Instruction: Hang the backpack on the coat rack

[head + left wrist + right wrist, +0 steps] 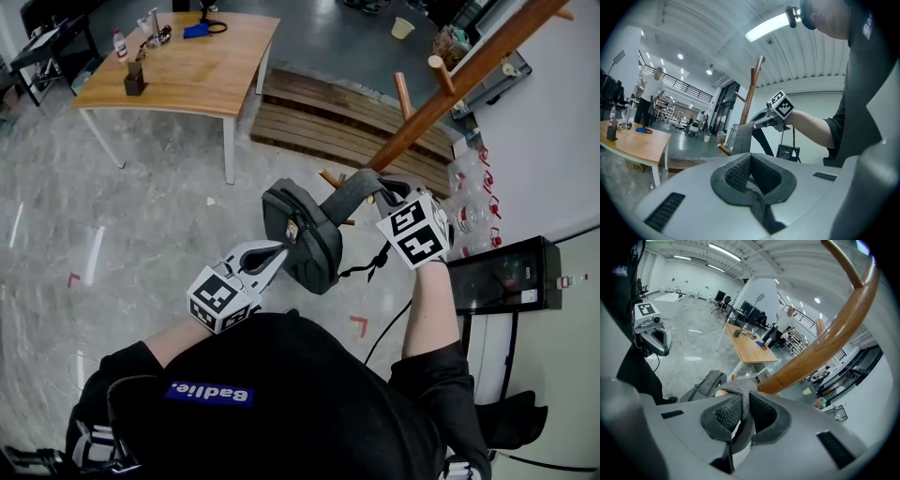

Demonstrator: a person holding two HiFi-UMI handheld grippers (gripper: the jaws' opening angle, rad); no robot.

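Bright, even ceiling light fills the hall: a long strip lamp point(771, 26) glares white high above the left gripper point(751, 159), and pale reflected streaks lie on the glossy floor point(56, 244) to that gripper's left. Both gripper views bulge like a fisheye, with black corners, so the coat rack pole point(825, 348) above the right gripper point(743, 397) bows. The head view is sharp, with the dark backpack point(305, 234) between the grippers well defined.

A wooden table point(202, 70) stood on glossy grey floor point(56, 234); just right of the table lay a slatted wooden platform point(319, 117).
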